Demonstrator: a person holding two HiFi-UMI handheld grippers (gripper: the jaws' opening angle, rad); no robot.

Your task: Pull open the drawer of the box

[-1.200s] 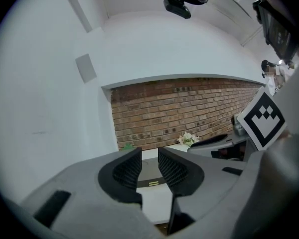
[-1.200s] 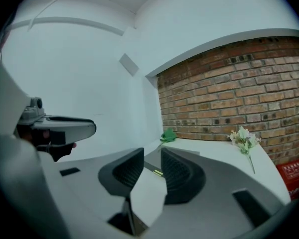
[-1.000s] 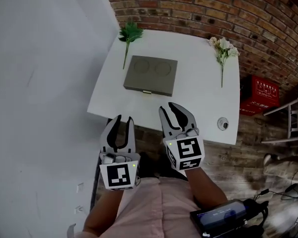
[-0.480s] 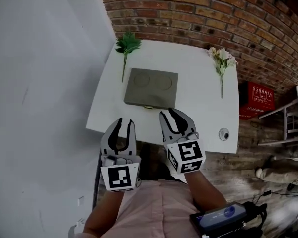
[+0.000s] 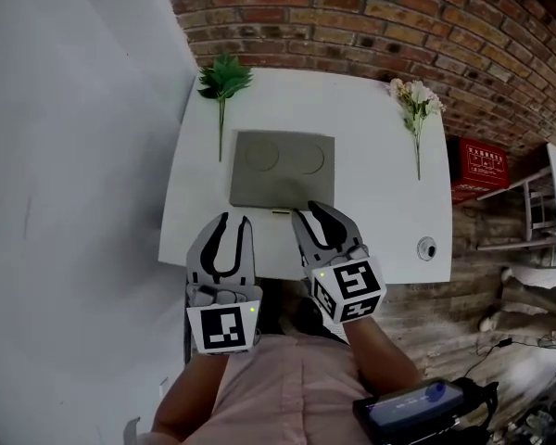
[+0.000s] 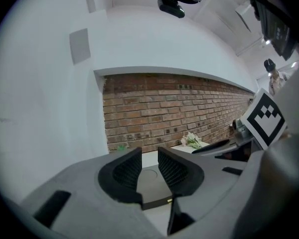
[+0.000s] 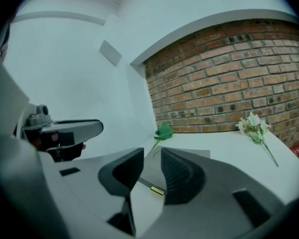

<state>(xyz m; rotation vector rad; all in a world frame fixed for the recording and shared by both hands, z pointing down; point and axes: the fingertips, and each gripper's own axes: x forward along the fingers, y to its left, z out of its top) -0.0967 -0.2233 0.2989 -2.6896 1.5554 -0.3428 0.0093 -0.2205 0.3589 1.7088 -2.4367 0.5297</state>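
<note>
Here the grey box (image 5: 280, 167) is lying on the white table (image 5: 380, 221), its small brass pull (image 5: 280, 212) facing near, while the left gripper (image 5: 233, 221) and right gripper (image 5: 308, 211) are hovering before it, jaws apart and empty; the right is needing a level, centred line onto that pull

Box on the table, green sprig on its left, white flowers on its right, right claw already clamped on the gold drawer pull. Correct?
Only the grip is wrong: the right claw is open and empty, short of the gold pull, as the right gripper view shows. Box, green sprig on its left and white flowers on its right are as stated.
</note>
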